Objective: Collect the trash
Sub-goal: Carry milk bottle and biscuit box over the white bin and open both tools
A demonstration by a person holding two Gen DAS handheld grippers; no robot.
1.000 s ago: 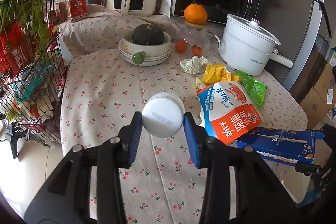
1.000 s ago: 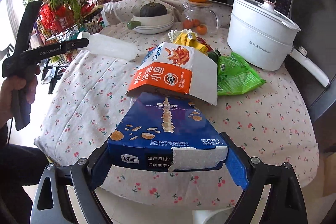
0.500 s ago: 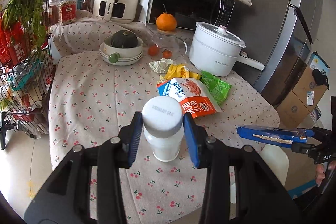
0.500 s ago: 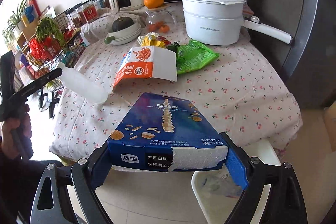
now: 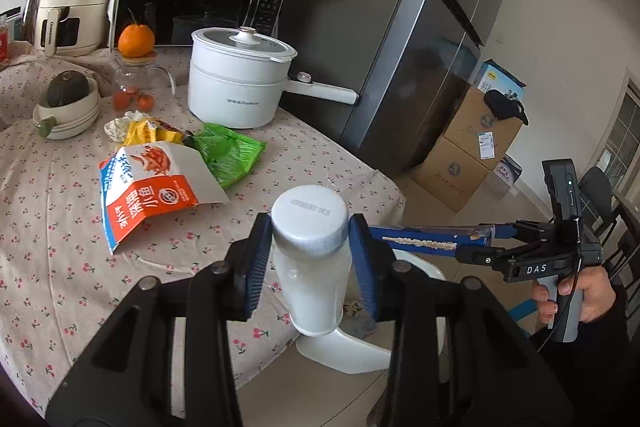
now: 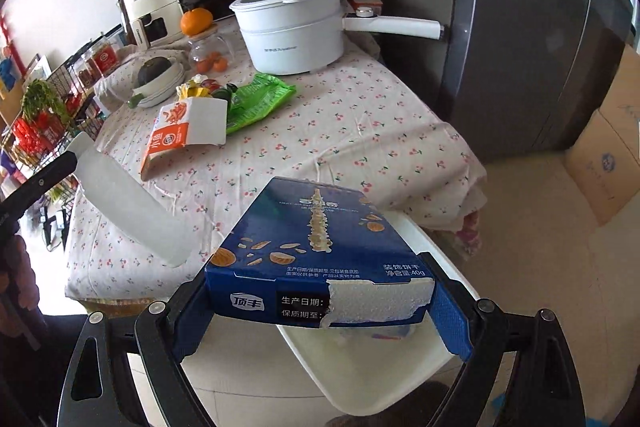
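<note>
White bottle (image 5: 310,259) pinched in left claw (image 5: 308,259), blue box (image 6: 320,259) clamped in right claw (image 6: 320,303), above white bin (image 6: 372,359).

tablecloth (image 5: 60,211): cream, small red cherry print
bottle (image 5: 310,267): milky white, white ribbed cap
box (image 6: 320,251): dark blue, orange and white biscuit print, torn white strip on end flap
snack bag (image 5: 148,187): white top, orange lower band, blue edge
wrapper (image 5: 228,151): bright green
crumpled wrapper (image 5: 144,131): yellow
pot (image 5: 236,83): white, grey lid
bin (image 6: 384,367): white
gripper pads (image 5: 256,259): blue, on black arms
fridge (image 5: 400,27): dark grey
</note>
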